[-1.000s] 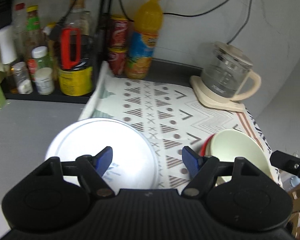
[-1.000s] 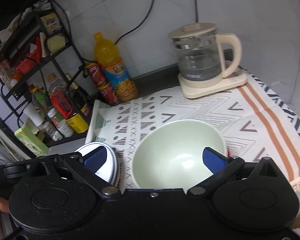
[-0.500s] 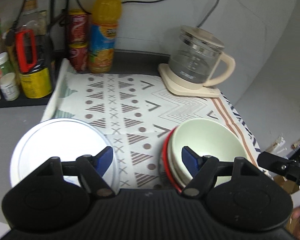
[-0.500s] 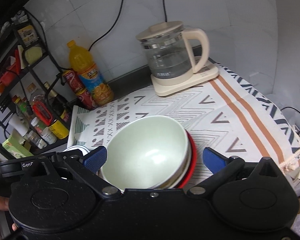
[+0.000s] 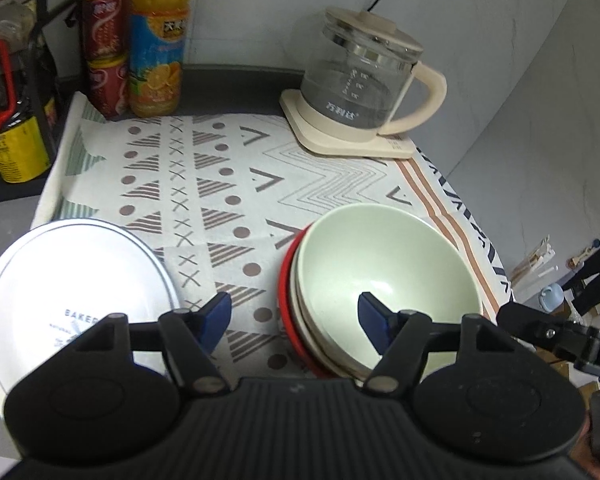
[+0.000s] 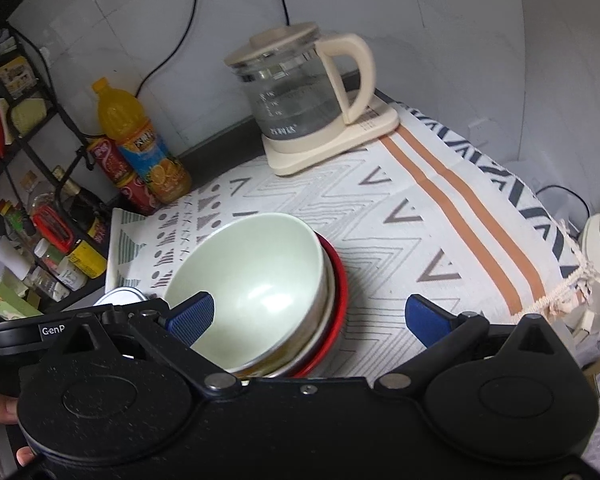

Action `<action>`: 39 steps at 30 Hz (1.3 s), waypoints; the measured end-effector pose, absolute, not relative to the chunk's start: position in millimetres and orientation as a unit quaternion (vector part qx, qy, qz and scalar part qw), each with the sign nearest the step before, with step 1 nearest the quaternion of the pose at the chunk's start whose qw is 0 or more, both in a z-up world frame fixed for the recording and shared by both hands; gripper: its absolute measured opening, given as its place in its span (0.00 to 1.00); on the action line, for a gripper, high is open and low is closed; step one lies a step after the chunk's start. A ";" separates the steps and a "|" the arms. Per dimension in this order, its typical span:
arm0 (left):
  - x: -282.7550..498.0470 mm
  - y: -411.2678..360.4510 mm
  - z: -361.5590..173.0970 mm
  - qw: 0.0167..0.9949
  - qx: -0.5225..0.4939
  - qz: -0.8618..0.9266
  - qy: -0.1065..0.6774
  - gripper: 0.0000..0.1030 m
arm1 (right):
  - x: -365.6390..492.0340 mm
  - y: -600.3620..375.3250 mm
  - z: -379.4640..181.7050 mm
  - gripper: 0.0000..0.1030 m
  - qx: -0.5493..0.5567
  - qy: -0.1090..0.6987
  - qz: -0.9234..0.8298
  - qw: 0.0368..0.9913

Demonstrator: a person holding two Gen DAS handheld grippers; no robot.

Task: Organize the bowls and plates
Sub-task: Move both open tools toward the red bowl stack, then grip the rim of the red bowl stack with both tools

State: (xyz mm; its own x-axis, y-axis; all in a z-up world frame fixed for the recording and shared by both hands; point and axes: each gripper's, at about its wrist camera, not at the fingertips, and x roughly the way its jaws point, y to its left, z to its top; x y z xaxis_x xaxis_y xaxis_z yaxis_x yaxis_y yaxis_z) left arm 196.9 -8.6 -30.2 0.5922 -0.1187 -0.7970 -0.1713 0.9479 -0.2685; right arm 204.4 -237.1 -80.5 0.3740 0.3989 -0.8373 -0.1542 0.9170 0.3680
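Note:
A pale green bowl point(image 5: 384, 276) sits nested on a cream bowl and a red plate point(image 5: 286, 300) on the patterned cloth. A white plate point(image 5: 72, 280) lies to its left at the cloth's edge. My left gripper point(image 5: 294, 316) is open and empty above the gap between plate and bowls. My right gripper point(image 6: 306, 318) is open and empty, its left fingertip point(image 6: 192, 318) over the green bowl point(image 6: 256, 280). In the right wrist view the red plate point(image 6: 338, 280) shows under the bowls, and the white plate point(image 6: 120, 294) is mostly hidden.
A glass kettle point(image 5: 364, 88) on a cream base stands at the back right. An orange juice bottle point(image 5: 158, 40) and red cans point(image 5: 102, 48) stand at the back left. A black rack point(image 6: 28, 184) with jars and bottles fills the left side. The cloth point(image 6: 460, 208) hangs over the right edge.
Both grippers have swung right. The bowl stack has shifted from the right edge towards the middle of the left view, and the white plate has slid left. Both stay open.

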 end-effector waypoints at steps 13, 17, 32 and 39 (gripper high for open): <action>222.0 -12.2 -57.7 0.857 -0.172 -0.006 0.485 0.59 | 214.4 -238.7 -107.7 1.00 0.124 0.571 0.157 0.796; 227.7 -11.0 -66.5 0.850 -0.180 -0.006 0.495 0.59 | 219.2 -238.2 -115.9 1.00 0.128 0.581 0.156 0.789; 244.1 -5.5 -93.3 0.818 -0.212 -0.020 0.534 0.50 | 232.8 -234.0 -150.7 0.91 0.146 0.623 0.153 0.753; 245.1 1.4 -104.0 0.804 -0.235 -0.020 0.546 0.40 | 236.2 -230.9 -166.2 0.81 0.161 0.650 0.148 0.727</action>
State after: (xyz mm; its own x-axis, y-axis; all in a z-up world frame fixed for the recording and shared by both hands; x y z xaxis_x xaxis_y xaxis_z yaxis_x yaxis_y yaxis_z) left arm 245.1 1.4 -104.0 0.4029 -0.2883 -0.8686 -0.2244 0.8890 -0.3992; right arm 236.2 -230.9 -166.2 0.1101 0.4251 -0.8984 -0.0050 0.9042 0.4272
